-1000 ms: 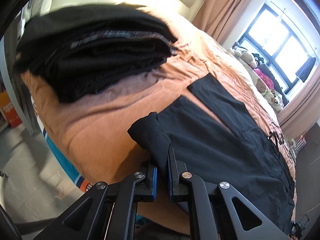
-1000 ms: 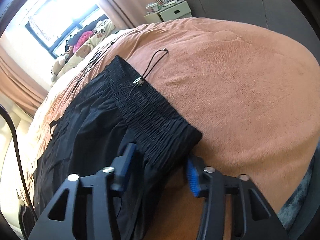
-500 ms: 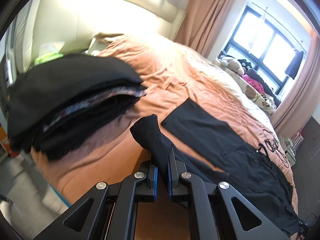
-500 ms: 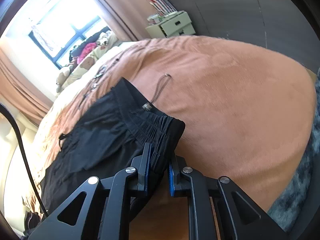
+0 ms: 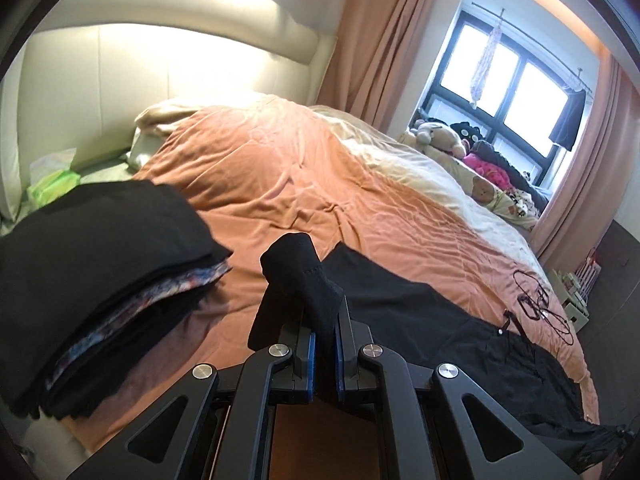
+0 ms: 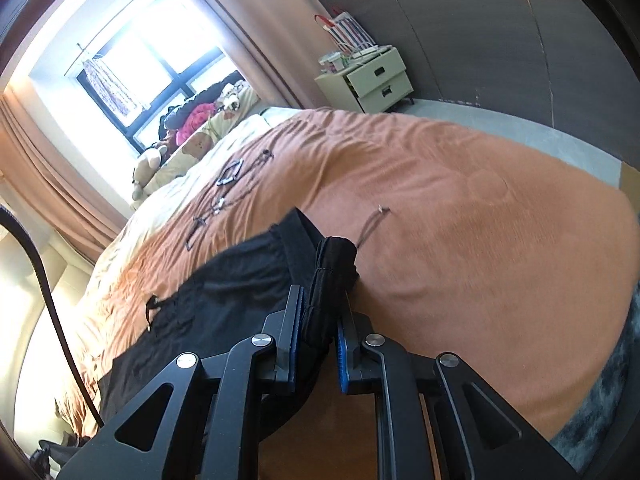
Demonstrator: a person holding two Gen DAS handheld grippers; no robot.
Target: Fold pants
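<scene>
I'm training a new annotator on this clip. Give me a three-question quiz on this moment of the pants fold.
1. True or false: the left gripper is shut on a leg end of the black pants.
2. Which part of the pants does the right gripper pinch? A) a leg hem B) the elastic waistband C) a pocket flap
3. What lies on the orange blanket to the left of the left gripper in its own view?

Key:
1. True; the cloth bunches up between the closed pads.
2. B.
3. A stack of folded dark clothes.
</scene>
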